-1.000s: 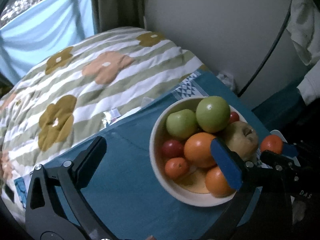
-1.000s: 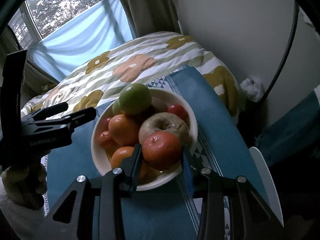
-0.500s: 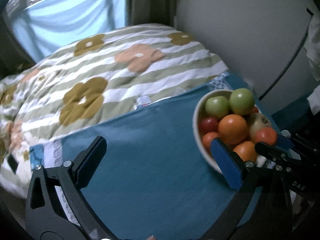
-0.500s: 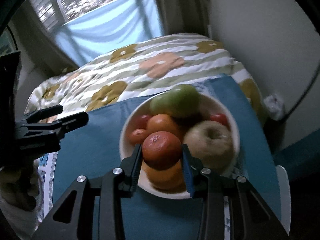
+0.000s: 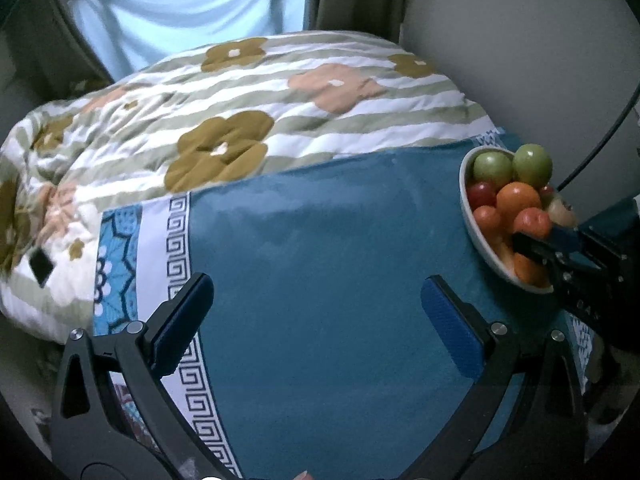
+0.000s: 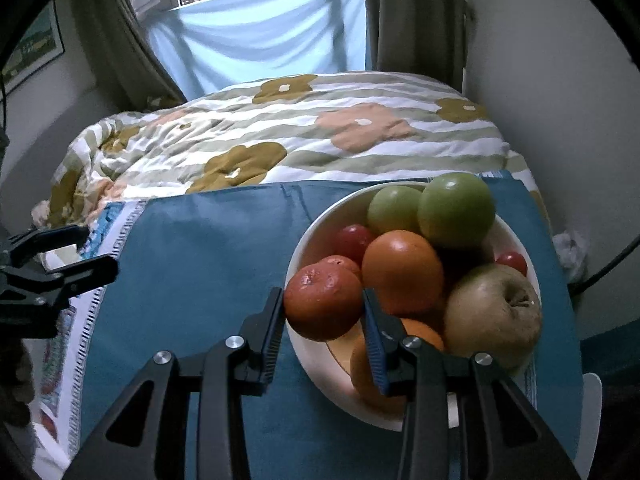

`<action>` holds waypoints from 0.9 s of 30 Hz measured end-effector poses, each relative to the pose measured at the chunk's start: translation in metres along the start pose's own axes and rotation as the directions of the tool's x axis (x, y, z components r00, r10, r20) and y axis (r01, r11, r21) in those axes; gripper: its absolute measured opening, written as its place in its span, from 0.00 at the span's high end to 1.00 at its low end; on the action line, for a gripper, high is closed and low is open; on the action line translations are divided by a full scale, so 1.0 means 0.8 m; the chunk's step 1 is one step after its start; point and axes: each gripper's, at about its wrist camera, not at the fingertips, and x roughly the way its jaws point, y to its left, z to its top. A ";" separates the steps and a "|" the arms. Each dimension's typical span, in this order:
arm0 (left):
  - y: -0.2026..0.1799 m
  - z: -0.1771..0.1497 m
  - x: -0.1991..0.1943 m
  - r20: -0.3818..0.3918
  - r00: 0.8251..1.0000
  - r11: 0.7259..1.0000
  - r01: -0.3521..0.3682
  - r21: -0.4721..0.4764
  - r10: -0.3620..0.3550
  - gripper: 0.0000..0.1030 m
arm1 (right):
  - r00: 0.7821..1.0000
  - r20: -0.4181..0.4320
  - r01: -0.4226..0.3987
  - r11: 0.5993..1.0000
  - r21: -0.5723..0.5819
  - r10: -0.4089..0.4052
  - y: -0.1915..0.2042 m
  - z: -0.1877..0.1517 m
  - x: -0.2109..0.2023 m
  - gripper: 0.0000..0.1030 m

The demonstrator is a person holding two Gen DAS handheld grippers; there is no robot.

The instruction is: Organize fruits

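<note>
**Tangerine held over the bowl's edge, with soft ground below**

The right tool (image 6: 323,307) pinches a reddish tangerine (image 6: 324,302) at the 9 o'clock rim of the white bowl (image 6: 304,240), which sits heaped at 3 o'clock on the teal cloth (image 6: 208,248) spread over the bed (image 6: 304,136). The biggest risk, by the look of it, is the bowl itself: on a yielding surface a knock from the tool could tip it and send the pile rolling. A lesser one is the round fruit slipping from its narrow two-sided grip and running off the cloth. The left tool (image 5: 316,312) hangs spread and empty over bare cloth at 9 o'clock of the bowl.

Counted in the right wrist view: one pale apple (image 6: 494,316), two green fruits (image 6: 456,210), at least four orange citrus including the held one, two small red fruits (image 6: 354,240). More may lie hidden underneath.
</note>
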 end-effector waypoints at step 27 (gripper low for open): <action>-0.048 -0.060 -0.202 0.176 0.973 0.979 -0.117 -0.168 0.147 0.00 | 0.994 0.095 -0.045 0.998 -0.042 0.049 0.002 -0.001 -0.178 0.08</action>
